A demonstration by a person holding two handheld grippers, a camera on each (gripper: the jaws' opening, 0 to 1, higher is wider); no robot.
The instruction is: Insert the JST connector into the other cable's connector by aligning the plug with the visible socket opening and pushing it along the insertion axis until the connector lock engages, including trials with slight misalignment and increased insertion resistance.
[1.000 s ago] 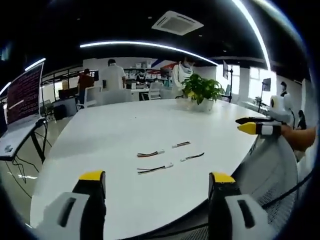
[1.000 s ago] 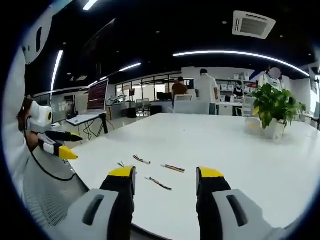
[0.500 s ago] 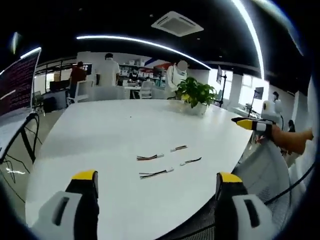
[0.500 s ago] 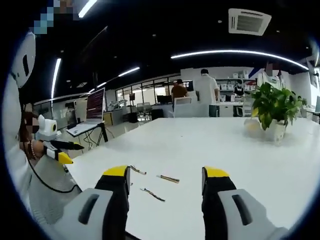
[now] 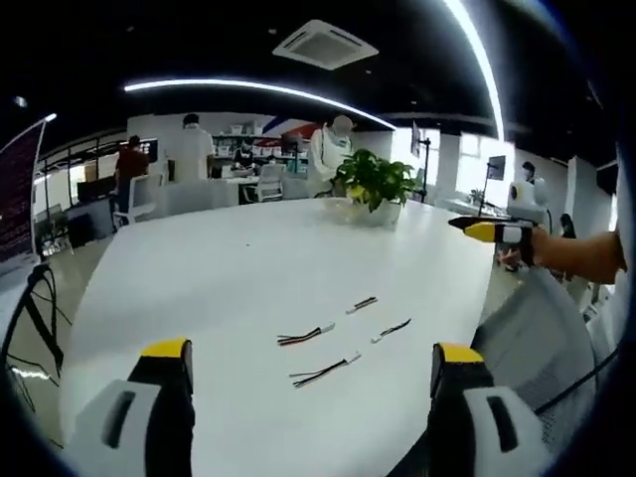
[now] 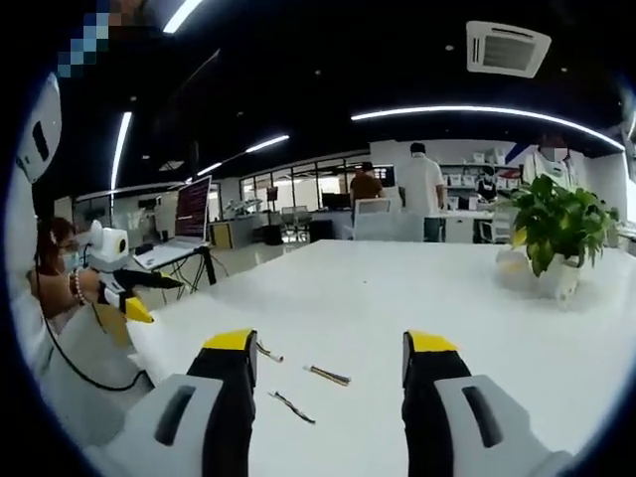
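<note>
A: Four short cables lay loose near the middle of the white desk (image 5: 248, 268): the front cable (image 5: 324, 372), the left cable (image 5: 305, 336), the rear cable (image 5: 361, 303) and the right cable (image 5: 395, 326), none touching another. Status of the claws?

B: Left claw (image 5: 310, 363) stood wide open, holding nothing, above the near desk edge. Right claw (image 6: 330, 350) likewise spread and empty, three of the cables visible between and just beside its jaws. Connector ends were too small to tell plug from socket.

A: Surroundings?

B: One potted plant (image 5: 375, 182) at the far side of the desk; people at the workstations behind; one laptop (image 6: 191, 211) on a stand off to the side.

A: Risks?

B: Judged: a claw could pinch the wires rather than the housing, and the plug would then twist at the socket and jam before the lock caught.

A: Change against the earlier record?

B: Cables unmoved on the desk. Both views had shifted with the hands; the plant sat further left in the left gripper view.
</note>
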